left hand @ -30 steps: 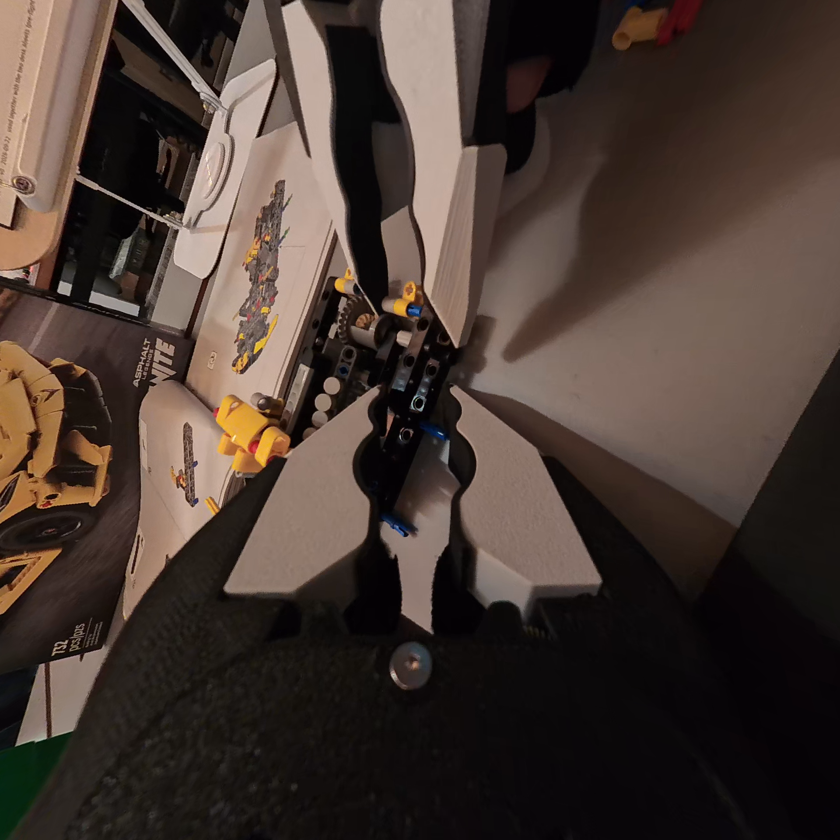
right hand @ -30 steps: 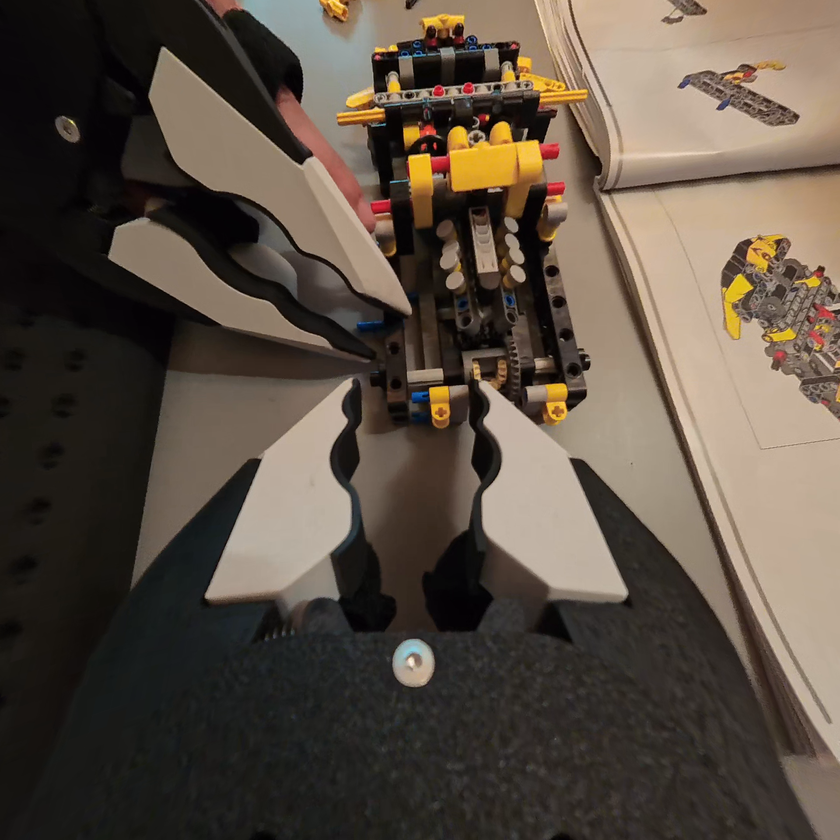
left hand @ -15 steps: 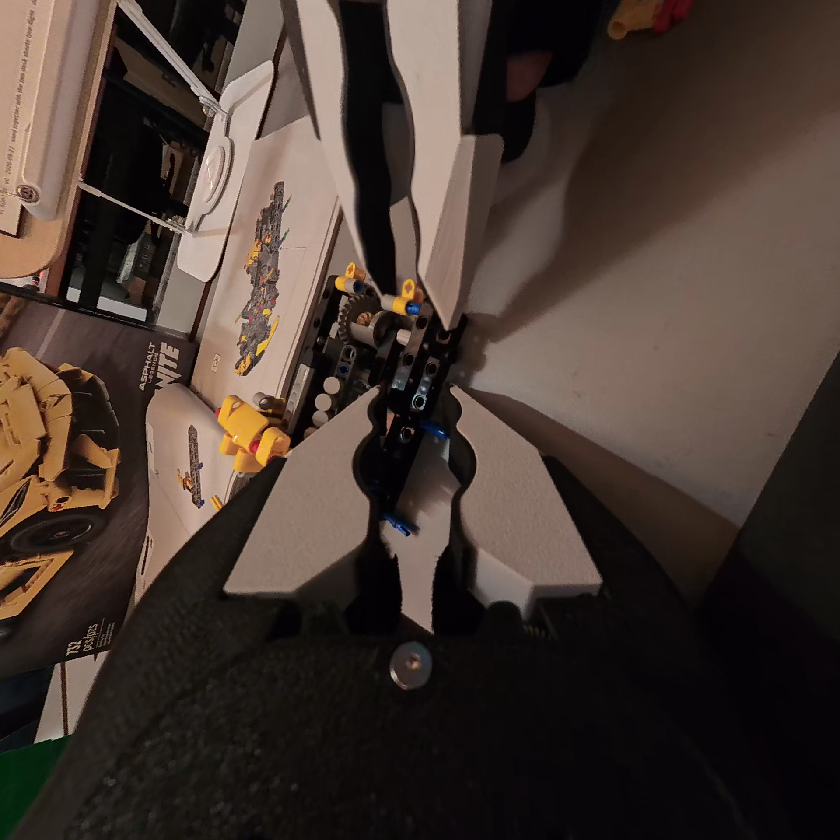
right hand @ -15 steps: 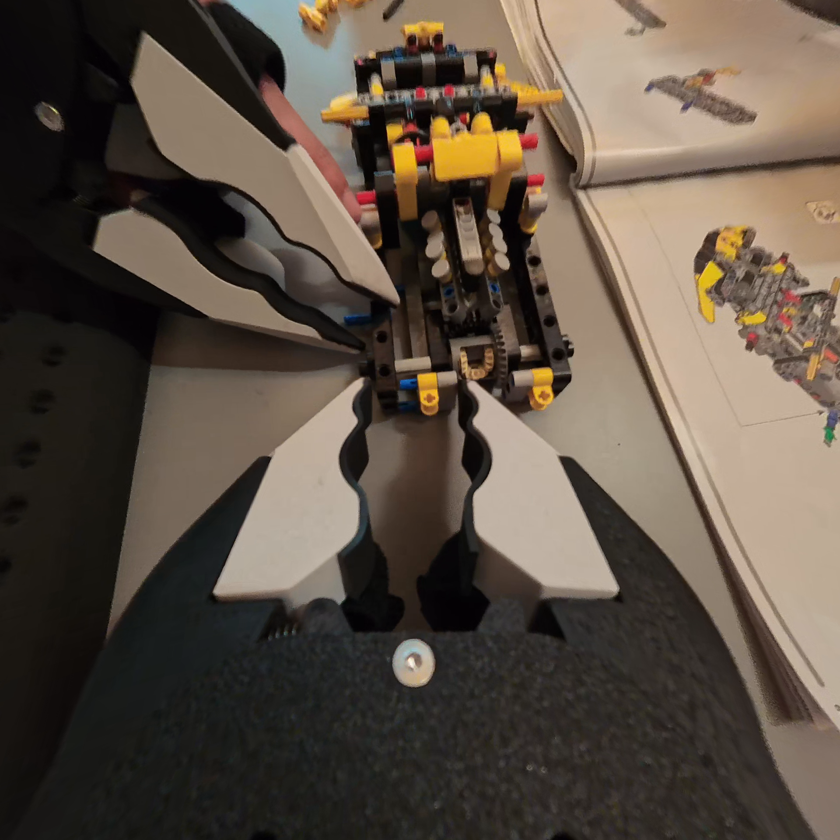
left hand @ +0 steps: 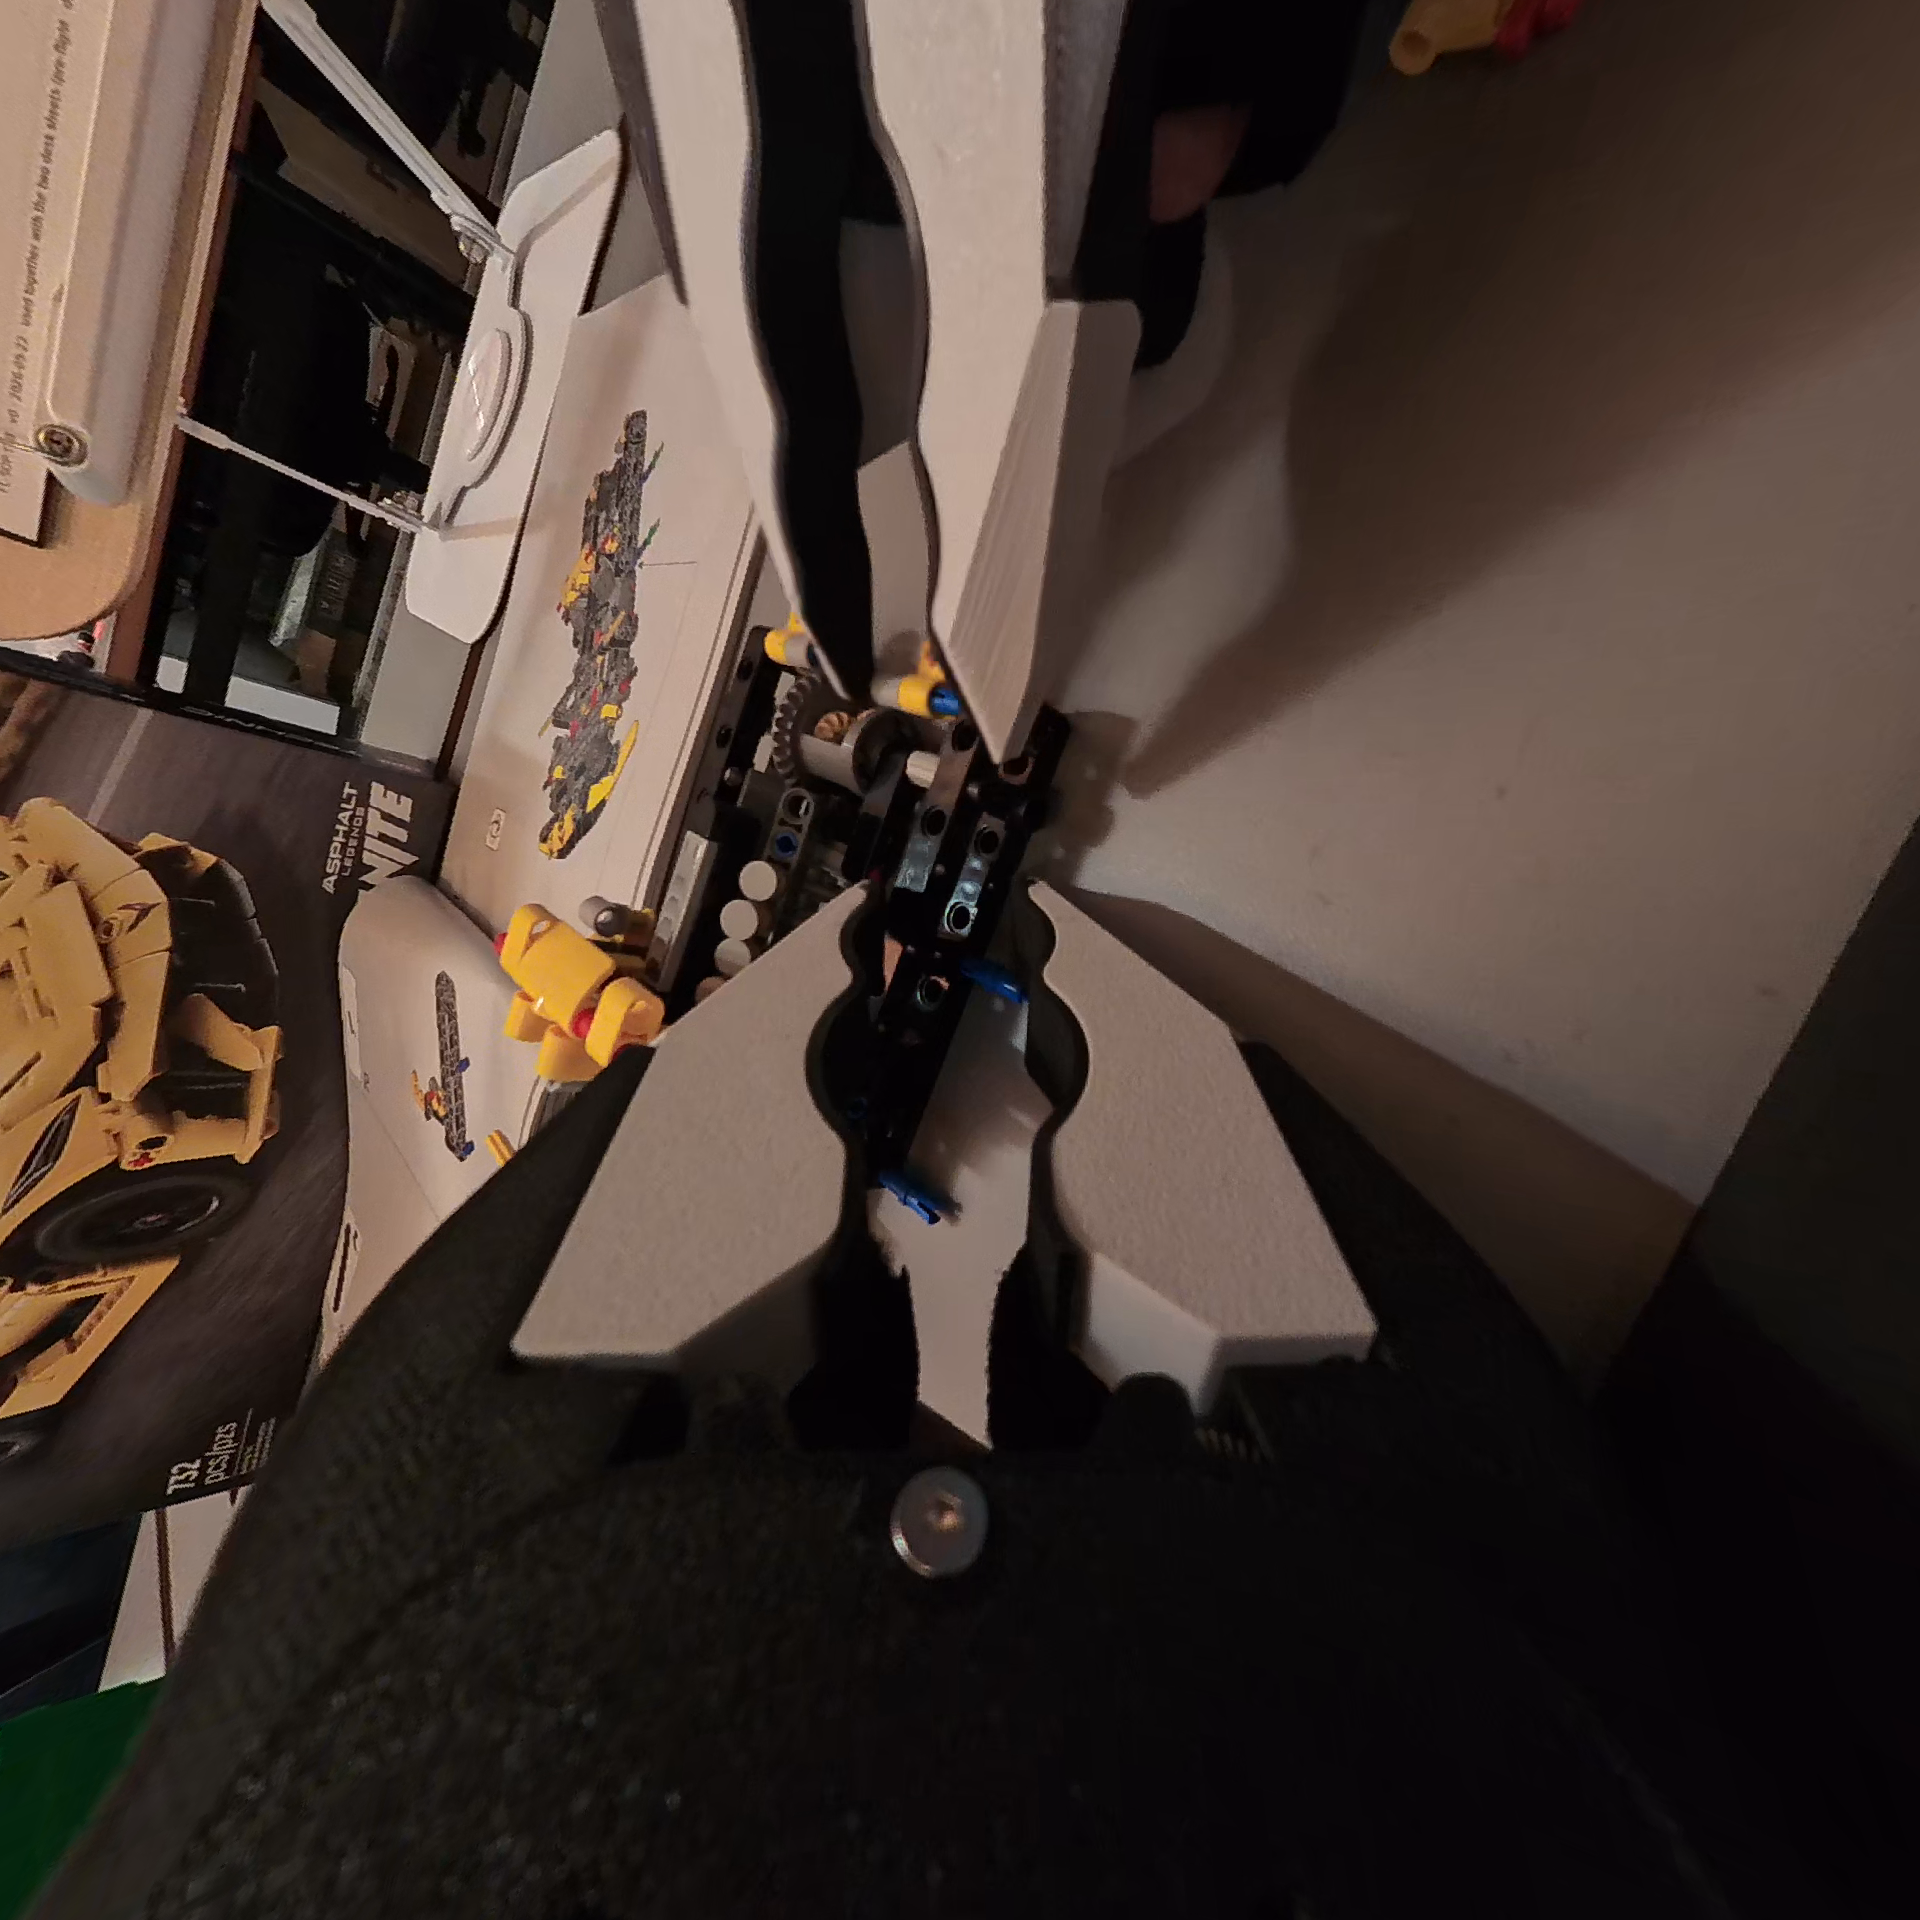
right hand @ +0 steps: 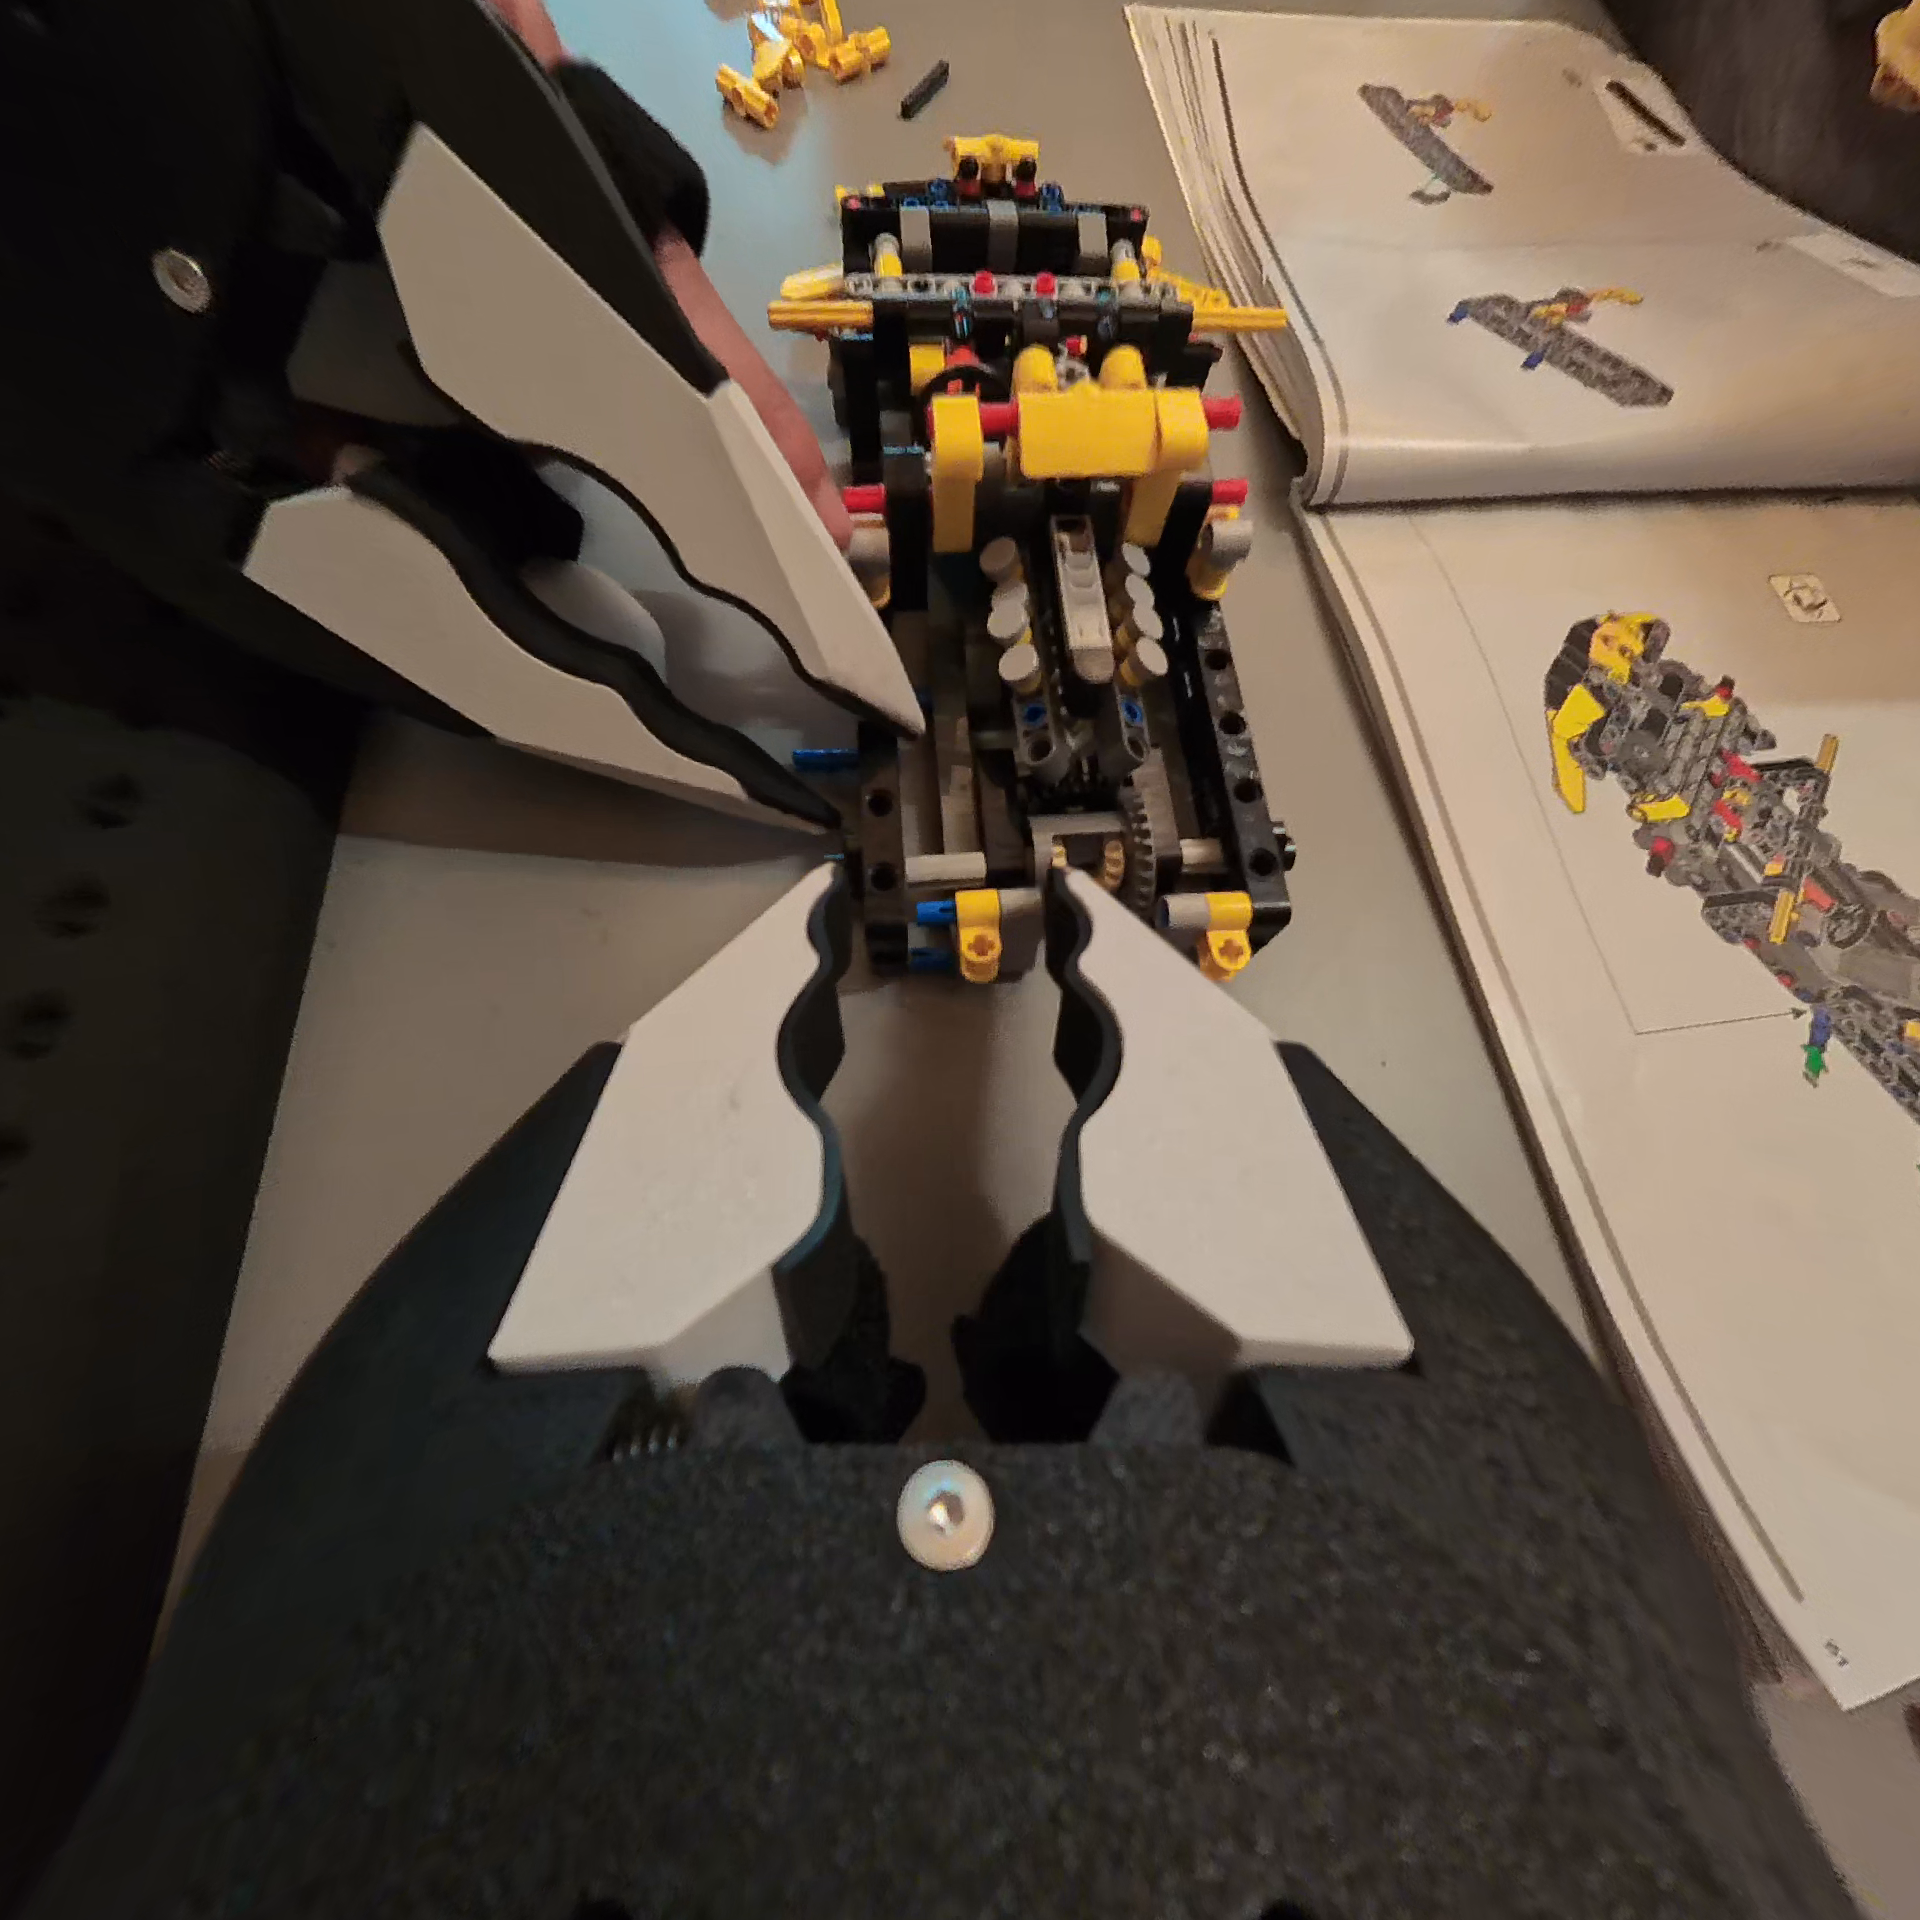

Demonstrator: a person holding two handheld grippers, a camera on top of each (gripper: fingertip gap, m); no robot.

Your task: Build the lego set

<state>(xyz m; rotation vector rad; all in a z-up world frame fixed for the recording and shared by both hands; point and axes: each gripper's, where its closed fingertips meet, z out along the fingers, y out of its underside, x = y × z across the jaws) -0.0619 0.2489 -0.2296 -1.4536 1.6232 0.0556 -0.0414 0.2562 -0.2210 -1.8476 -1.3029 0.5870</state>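
On the grey surface [right hand: 540, 997], beside the open manual [right hand: 1714, 1195], sits the model [right hand: 1049, 644], a black frame with yellow and grey parts, resting flat. The left gripper [left hand: 940, 904] comes in from the model's side, and its jaws are clamped on the black side beam [left hand: 940, 977] of the frame, blue pins poking out between the fingers. In the right wrist view that same gripper [right hand: 868, 769] shows with its tips meeting the beam at the near left corner of the model. A person's fingertip shows just behind it, touching the model's flank. The right gripper [right hand: 945, 894] faces the model's near end, jaws apart, with the yellow connector [right hand: 979, 935] and a blue pin lying between the tips; whether the tips touch the frame, I cannot tell. From the left wrist view, the right gripper [left hand: 914, 675] points down onto that same end. Loose yellow pieces [right hand: 800, 52] lie at the surface's far edge. The set's box [left hand: 177, 1091] stands beyond the manual.
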